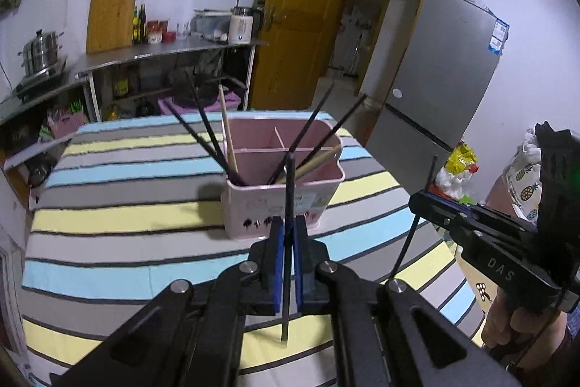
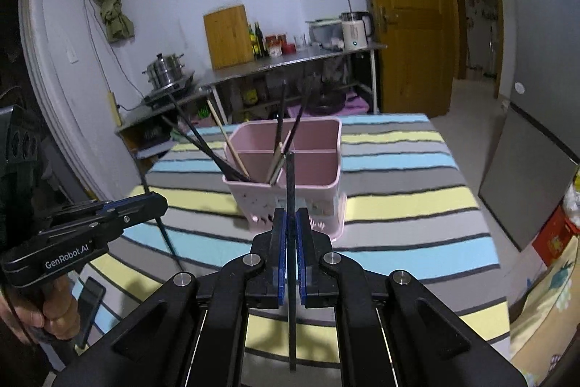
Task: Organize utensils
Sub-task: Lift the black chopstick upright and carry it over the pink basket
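Note:
A pink divided utensil holder [image 1: 253, 205] stands on the striped table; it also shows in the right wrist view [image 2: 311, 198]. Several black and wooden chopsticks lean in its near compartments. My left gripper [image 1: 286, 223] is shut on a black chopstick [image 1: 288, 191] held upright just in front of the holder. My right gripper [image 2: 291, 216] is shut on another black chopstick [image 2: 291, 184], also upright in front of the holder. Each gripper shows in the other's view, the right gripper [image 1: 420, 202] and the left gripper [image 2: 159, 202], each with its chopstick.
The table has a striped cloth [image 1: 127, 205]. A steel counter [image 1: 163, 53] with a cutting board, bottles, kettle and pot stands behind. A grey fridge [image 1: 435, 78] and yellow door [image 1: 301, 6] are at right. A phone [image 2: 88, 307] lies at the table's left edge.

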### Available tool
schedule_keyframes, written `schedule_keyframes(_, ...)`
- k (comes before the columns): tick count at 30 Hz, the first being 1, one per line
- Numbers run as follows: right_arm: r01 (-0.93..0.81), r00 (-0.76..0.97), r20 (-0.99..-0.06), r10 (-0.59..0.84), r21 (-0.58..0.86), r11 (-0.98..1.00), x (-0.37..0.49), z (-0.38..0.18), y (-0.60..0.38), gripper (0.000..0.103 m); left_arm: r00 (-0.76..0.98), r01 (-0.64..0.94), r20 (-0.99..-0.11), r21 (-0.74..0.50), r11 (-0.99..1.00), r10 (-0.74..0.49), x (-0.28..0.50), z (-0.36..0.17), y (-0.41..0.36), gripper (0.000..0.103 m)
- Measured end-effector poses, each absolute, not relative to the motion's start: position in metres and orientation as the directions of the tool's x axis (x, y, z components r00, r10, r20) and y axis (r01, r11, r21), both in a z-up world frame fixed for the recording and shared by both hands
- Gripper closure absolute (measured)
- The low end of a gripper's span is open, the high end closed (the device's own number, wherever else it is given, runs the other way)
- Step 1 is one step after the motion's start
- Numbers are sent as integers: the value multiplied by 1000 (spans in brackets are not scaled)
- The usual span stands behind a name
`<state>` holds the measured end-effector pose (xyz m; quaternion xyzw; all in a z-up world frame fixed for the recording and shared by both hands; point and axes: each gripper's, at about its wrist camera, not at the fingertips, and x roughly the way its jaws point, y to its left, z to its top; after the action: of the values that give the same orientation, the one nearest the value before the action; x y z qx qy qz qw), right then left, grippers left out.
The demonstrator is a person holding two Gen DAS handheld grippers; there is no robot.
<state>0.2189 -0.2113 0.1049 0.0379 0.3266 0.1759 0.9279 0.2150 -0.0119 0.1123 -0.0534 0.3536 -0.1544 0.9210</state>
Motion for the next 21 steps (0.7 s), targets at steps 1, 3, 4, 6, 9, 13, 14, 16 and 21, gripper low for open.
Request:
schedule_keyframes(1, -300, 729, -589, 349, 183, 936, 218, 107, -210, 98, 705, 248, -632, -208, 946, -323, 214, 114, -11, 98)
schedule_keyframes(3, -297, 730, -588, 348, 184, 937, 215, 107, -211, 98, 704, 249, -631, -211, 945, -326, 212, 114, -10, 98)
schedule_keyframes(4, -297, 730, -589, 346, 184, 937, 213, 107, -211, 98, 701, 249, -634, -213, 945, -327, 211, 113, -10, 98)
schedule_keyframes(6, -294, 732, -588, 344, 183, 938, 209, 107, -212, 98, 700, 250, -635, -210, 945, -327, 208, 110, -10, 98)
schedule_keyframes(9, -297, 731, -590, 342, 175, 939, 202, 109, -213, 98, 696, 255, -638, -211, 943, -331, 202, 111, -9, 98)
schedule_keyframes(13, -303, 726, -603, 329, 149, 941, 194, 112, -212, 98, 684, 262, -652, -200, 944, -327, 195, 113, -10, 98)
schedule_keyframes(14, -303, 726, -605, 326, 144, 942, 191, 113, -212, 98, 681, 263, -655, -199, 944, -328, 193, 113, -11, 98)
schedule_keyframes(16, -305, 726, -604, 329, 146, 941, 187, 114, -214, 98, 676, 264, -659, -201, 944, -329, 191, 113, -10, 98)
schedule_keyframes(21, -296, 744, -583, 328, 153, 943, 179, 120, -218, 99, 671, 263, -659, -217, 940, -340, 188, 117, -5, 98)
